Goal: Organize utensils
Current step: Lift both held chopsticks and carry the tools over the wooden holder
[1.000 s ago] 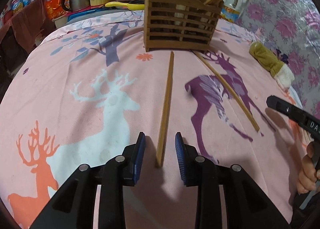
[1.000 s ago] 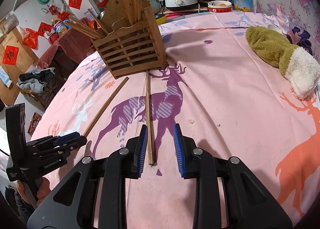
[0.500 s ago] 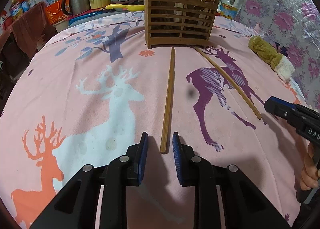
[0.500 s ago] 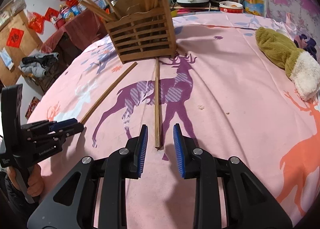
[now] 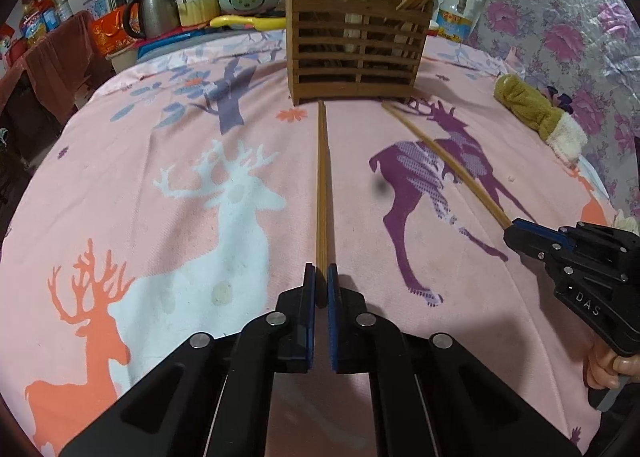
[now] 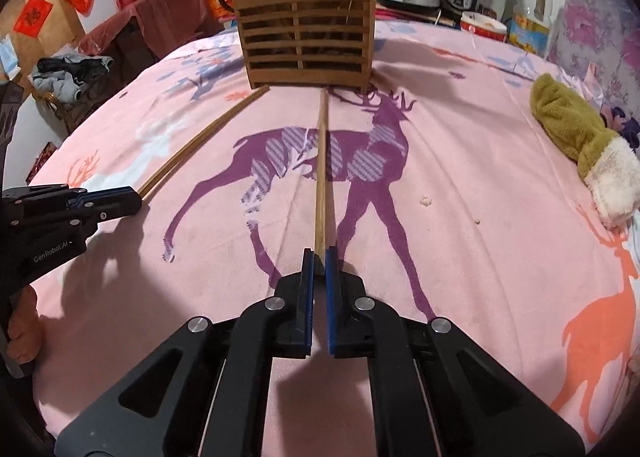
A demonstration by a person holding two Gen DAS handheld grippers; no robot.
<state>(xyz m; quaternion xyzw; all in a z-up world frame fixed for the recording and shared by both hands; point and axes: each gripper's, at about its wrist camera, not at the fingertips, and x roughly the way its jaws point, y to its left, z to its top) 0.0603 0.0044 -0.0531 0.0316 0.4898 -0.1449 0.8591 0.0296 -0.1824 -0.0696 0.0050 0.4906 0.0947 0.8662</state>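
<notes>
1. The left gripper [image 5: 321,277] has its blue-padded jaws pressed onto the near end of a wooden chopstick [image 5: 322,185], which runs straight away across the pink deer-print cloth [image 5: 160,185] to the foot of the slatted wooden utensil holder [image 5: 356,53].
2. The right gripper [image 6: 319,263] pinches the near end of a second chopstick [image 6: 322,161] in the same way; its far tip lies just at the holder's base.
3. In the left wrist view the right gripper sits at the right edge, its tip on the near end of the second chopstick, which slants off toward the holder's right corner.
4. The holder stands upright at the far side of the cloth, with many chopsticks leaning out of its top.
5. A green and white plush mitt [image 6: 580,145] lies well to the right, apart from both chopsticks.
6. Rice cookers and a kettle [image 5: 154,15] crowd the far background behind the holder.
</notes>
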